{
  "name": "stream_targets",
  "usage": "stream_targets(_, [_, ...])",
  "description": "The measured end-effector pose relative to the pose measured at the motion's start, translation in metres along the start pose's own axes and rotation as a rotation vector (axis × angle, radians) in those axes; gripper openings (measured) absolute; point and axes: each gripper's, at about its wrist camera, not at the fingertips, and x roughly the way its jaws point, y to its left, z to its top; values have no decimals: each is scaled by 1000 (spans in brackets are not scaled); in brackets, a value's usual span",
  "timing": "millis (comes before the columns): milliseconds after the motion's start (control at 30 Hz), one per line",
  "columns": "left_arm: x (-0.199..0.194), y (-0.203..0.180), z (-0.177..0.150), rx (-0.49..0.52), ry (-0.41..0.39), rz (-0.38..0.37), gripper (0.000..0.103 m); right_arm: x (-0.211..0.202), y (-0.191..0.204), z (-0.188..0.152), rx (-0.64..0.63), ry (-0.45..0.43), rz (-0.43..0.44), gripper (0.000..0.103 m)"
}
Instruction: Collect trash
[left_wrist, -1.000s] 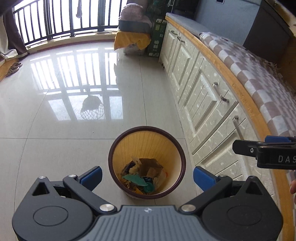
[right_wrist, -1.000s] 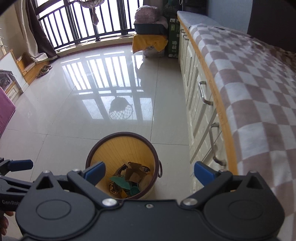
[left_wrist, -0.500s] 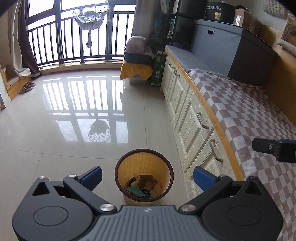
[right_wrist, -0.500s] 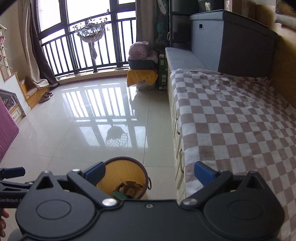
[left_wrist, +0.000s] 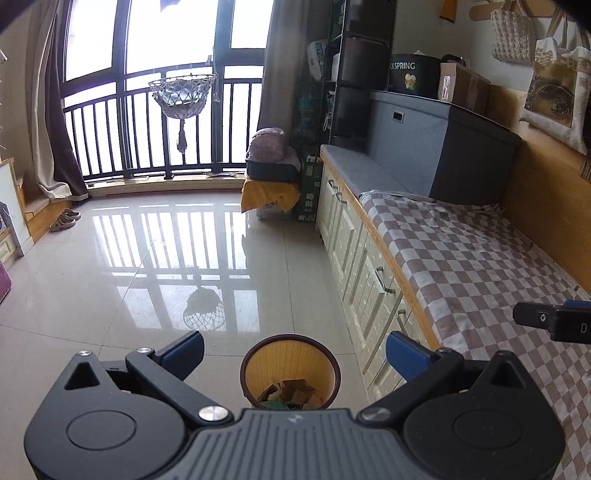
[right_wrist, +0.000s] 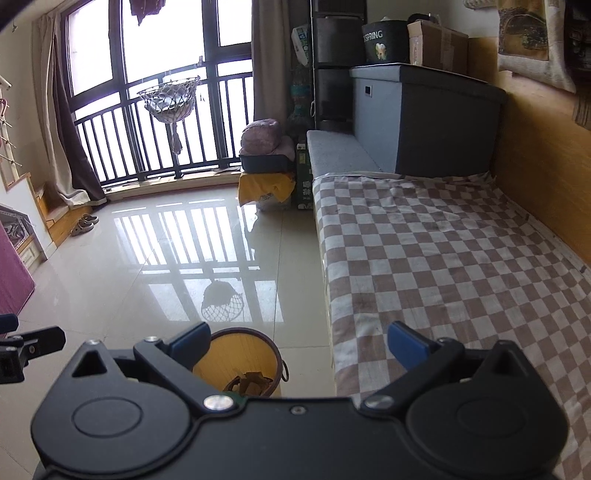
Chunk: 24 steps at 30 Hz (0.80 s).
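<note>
A round waste bin (left_wrist: 290, 363) with a dark rim and yellow inside stands on the tiled floor beside the cabinet bench. It holds crumpled brown and green scraps (left_wrist: 291, 395). My left gripper (left_wrist: 293, 352) hangs high above the bin, open, nothing between its blue-tipped fingers. In the right wrist view the same bin (right_wrist: 243, 363) shows at lower left, scraps (right_wrist: 253, 384) inside. My right gripper (right_wrist: 297, 343) is open and empty, over the bench edge and the checked cloth (right_wrist: 443, 258). Each gripper's side shows in the other's view.
White cabinet drawers (left_wrist: 364, 273) with metal handles run along the right under the checked cloth (left_wrist: 480, 266). A grey storage box (left_wrist: 436, 147) sits at the bench's far end. Shiny floor (left_wrist: 147, 280) stretches to the balcony railing; shoes (left_wrist: 64, 219) lie far left.
Both grippers have risen and tilted up away from the bin, which now looks smaller and lower in both views. More of the room and bench top shows.
</note>
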Motion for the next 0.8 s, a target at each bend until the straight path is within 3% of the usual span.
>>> stream_targets(367, [-22,1,-19,-17,1,28,103,-45,-2,-19,-35,-26,-25,103])
stream_targets(800, [-46,-4,-36,17,-21,33,103,-62,-2,-40,-40,-10,-39,103])
